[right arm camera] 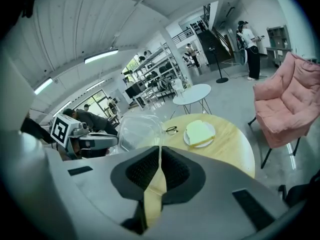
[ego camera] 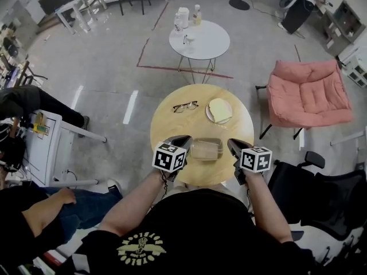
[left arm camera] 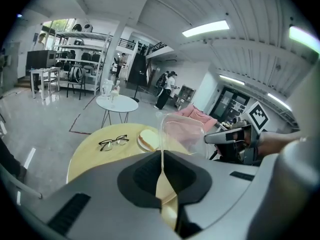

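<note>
Left gripper (ego camera: 184, 140) clenched on the left edge of the clear plastic bag (ego camera: 205, 149), at the near side of the round wooden table (ego camera: 166, 125); right gripper (ego camera: 231, 144) pinches its right edge; seemingly stretching it open; next calls for even tension.

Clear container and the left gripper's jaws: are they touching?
Touching. In the left gripper view, the left gripper has its jaws shut on the thin wall of the clear container, with no gap.
</note>
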{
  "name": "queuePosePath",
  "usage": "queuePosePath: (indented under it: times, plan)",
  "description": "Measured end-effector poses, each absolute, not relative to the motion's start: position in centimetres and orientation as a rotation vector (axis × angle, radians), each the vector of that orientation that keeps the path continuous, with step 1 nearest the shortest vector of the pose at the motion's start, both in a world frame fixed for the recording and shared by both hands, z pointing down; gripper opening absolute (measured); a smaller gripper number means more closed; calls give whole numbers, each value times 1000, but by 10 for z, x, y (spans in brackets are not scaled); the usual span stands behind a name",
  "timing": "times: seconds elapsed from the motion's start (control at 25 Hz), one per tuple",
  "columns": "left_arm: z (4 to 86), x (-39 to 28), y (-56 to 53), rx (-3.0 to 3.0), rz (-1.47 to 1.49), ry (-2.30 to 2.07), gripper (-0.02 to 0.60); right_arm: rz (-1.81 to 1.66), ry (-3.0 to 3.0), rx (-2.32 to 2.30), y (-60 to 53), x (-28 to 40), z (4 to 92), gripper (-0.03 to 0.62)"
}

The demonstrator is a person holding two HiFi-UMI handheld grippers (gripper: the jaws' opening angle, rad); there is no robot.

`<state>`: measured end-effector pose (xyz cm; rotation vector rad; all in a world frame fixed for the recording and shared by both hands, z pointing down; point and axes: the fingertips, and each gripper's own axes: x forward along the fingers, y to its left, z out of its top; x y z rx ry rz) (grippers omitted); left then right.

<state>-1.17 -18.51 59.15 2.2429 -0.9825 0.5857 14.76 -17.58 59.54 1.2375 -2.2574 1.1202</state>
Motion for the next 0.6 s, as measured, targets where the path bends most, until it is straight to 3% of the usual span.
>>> queuePosePath:
  times: [0.6]
  plan:
    - [519, -9, -197, 2437, 506, -1036, 28, 924, -2381, 1327, -183, 150, 516, 28]
